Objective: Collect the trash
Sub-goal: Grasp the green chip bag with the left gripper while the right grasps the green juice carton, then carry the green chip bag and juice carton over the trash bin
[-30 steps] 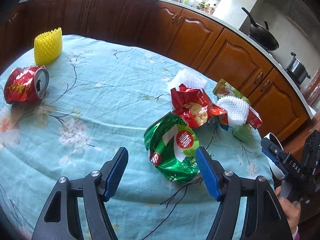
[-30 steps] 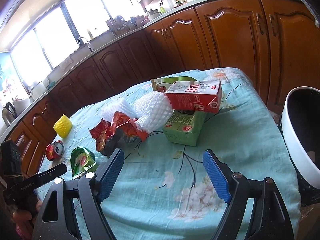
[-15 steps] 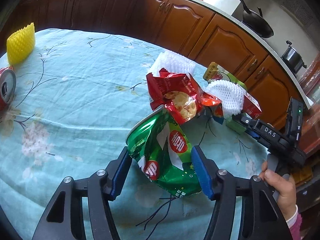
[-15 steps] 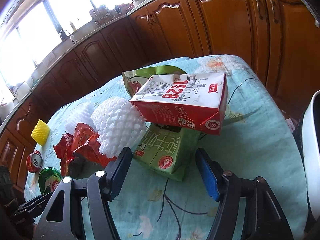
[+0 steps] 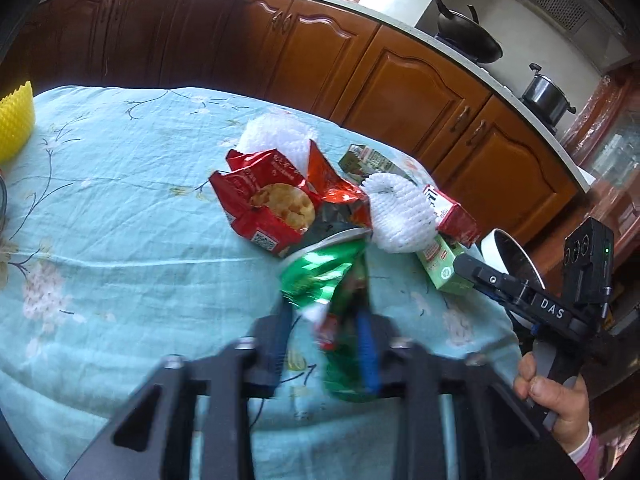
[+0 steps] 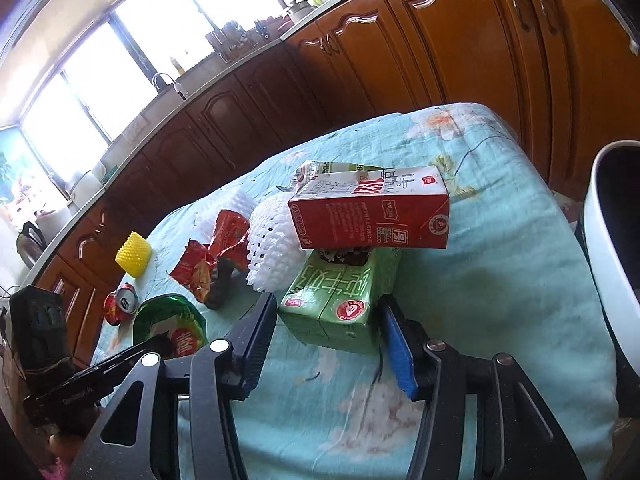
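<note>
Left gripper (image 5: 325, 334) has just closed, pinching the green snack bag (image 5: 332, 280). Right gripper (image 6: 326, 344), closing, half-wide, straddles the green carton (image 6: 340, 296); lifting risks toppling the red carton (image 6: 372, 216) resting on top.

Wooden cabinets (image 5: 404, 80), black wok (image 5: 470, 38), steel pot (image 5: 546, 94), sink tap (image 6: 162, 79), floral tablecloth (image 5: 120, 220)

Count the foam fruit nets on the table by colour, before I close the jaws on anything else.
White foam nets: 2
Yellow foam net: 1
Total: 3
</note>
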`<control>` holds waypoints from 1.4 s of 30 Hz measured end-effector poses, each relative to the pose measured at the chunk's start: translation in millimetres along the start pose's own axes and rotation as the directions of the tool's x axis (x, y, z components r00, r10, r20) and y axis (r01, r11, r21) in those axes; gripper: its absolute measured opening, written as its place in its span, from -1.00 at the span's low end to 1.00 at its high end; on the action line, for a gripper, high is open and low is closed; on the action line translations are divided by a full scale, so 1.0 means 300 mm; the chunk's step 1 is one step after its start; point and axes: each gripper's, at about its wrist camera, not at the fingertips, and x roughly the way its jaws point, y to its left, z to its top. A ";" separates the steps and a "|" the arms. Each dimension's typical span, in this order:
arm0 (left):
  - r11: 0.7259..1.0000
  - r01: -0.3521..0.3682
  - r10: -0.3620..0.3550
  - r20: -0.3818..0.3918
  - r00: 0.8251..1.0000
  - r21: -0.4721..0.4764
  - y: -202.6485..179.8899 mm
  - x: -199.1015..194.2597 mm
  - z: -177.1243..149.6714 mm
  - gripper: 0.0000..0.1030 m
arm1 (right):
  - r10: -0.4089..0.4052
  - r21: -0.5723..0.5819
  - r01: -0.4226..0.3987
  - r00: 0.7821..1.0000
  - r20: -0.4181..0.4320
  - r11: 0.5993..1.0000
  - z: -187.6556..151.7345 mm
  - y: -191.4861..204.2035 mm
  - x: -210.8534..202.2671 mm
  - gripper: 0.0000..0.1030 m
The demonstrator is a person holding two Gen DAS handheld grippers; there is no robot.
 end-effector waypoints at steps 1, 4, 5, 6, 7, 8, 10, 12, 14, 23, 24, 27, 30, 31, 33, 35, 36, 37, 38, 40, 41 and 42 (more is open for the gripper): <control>1.000 0.011 -0.011 -0.002 1.000 0.001 -0.007 0.000 0.002 -0.75 | -0.010 -0.008 0.010 1.000 0.002 1.000 -0.011 -0.002 -0.016 0.03; 1.000 0.017 -0.017 0.000 1.000 0.020 -0.034 -0.001 0.003 -0.75 | -0.013 -0.003 0.013 1.000 0.008 1.000 -0.040 -0.012 -0.059 0.03; 0.999 0.021 -0.021 0.001 1.000 0.027 -0.040 -0.002 0.000 -0.75 | -0.015 -0.001 0.015 1.000 0.009 1.000 -0.050 -0.015 -0.072 0.03; 0.999 0.026 -0.026 0.001 1.000 0.035 -0.048 -0.002 -0.002 -0.75 | -0.015 0.000 0.015 1.000 0.010 1.000 -0.056 -0.016 -0.084 0.03; 0.999 0.030 -0.030 0.001 1.000 0.042 -0.057 -0.002 -0.004 -0.75 | -0.012 0.001 0.012 1.000 0.014 1.000 -0.065 -0.017 -0.096 0.03; 0.998 0.035 -0.035 0.001 0.999 0.048 -0.060 -0.015 -0.010 -0.76 | -0.013 0.002 0.013 1.000 0.015 1.000 -0.075 -0.019 -0.109 0.03; 0.997 0.043 -0.043 0.004 0.999 0.066 -0.085 -0.018 -0.014 -0.76 | -0.010 0.007 0.010 1.000 0.019 1.000 -0.096 -0.024 -0.135 0.03; 0.995 0.053 -0.053 0.005 0.999 0.085 -0.115 -0.024 -0.025 -0.76 | -0.010 0.017 0.009 1.000 0.025 1.000 -0.117 -0.033 -0.165 0.03; 0.993 0.068 -0.069 0.001 0.998 0.100 -0.142 -0.025 -0.032 -0.76 | -0.002 0.030 0.001 1.000 0.030 1.000 -0.137 -0.042 -0.193 0.03; 0.973 0.142 -0.136 -0.047 0.990 0.181 -0.303 0.023 -0.056 -0.76 | -0.041 0.068 0.035 0.996 0.084 0.997 -0.207 -0.097 -0.336 0.03; 0.970 0.148 -0.141 -0.052 0.989 0.191 -0.319 0.031 -0.053 -0.76 | -0.053 0.074 0.046 0.994 0.093 0.996 -0.209 -0.109 -0.354 0.03; 0.959 0.173 -0.162 -0.066 0.985 0.225 -0.384 0.060 -0.051 -0.76 | -0.087 0.100 0.075 0.989 0.120 0.992 -0.208 -0.160 -0.403 0.03; 0.947 0.196 -0.181 -0.082 0.980 0.255 -0.446 0.097 -0.043 -0.76 | -0.119 0.123 0.101 0.982 0.149 0.987 -0.197 -0.206 -0.451 0.03; 0.943 0.204 -0.187 -0.088 0.978 0.263 -0.465 0.110 -0.038 -0.76 | -0.129 0.129 0.109 0.979 0.160 0.986 -0.192 -0.221 -0.467 0.03; 0.935 0.219 -0.199 -0.100 0.975 0.278 -0.501 0.138 -0.028 -0.76 | -0.143 0.142 0.119 0.974 0.177 0.983 -0.182 -0.248 -0.493 0.02; 0.928 0.230 -0.207 -0.107 0.972 0.292 -0.530 0.160 -0.019 -0.76 | -0.144 0.151 0.116 0.970 0.195 0.982 -0.170 -0.269 -0.516 0.02; 0.924 0.236 -0.212 -0.111 0.971 0.299 -0.549 0.172 -0.014 -0.76 | -0.143 0.155 0.112 0.968 0.207 0.982 -0.162 -0.279 -0.528 0.02; 0.921 0.239 -0.214 -0.113 0.970 0.306 -0.563 0.184 -0.008 -0.76 | -0.145 0.154 0.113 0.966 0.216 0.982 -0.154 -0.282 -0.534 0.02; 0.919 0.240 -0.214 -0.115 0.970 0.314 -0.576 0.195 -0.003 -0.76 | -0.148 0.149 0.116 0.964 0.222 0.982 -0.147 -0.284 -0.540 0.02; 0.916 0.244 -0.218 -0.116 0.969 0.320 -0.595 0.206 -0.001 -0.76 | -0.148 0.141 0.118 0.961 0.232 0.983 -0.135 -0.289 -0.546 0.02; 0.914 0.246 -0.220 -0.116 0.969 0.322 -0.598 0.208 0.000 -0.76 | -0.148 0.137 0.118 0.961 0.234 0.983 -0.131 -0.289 -0.548 0.02; 0.913 0.246 -0.219 -0.115 0.969 0.325 -0.605 0.211 0.002 -0.76 | -0.147 0.137 0.117 0.961 0.236 0.984 -0.129 -0.289 -0.548 0.02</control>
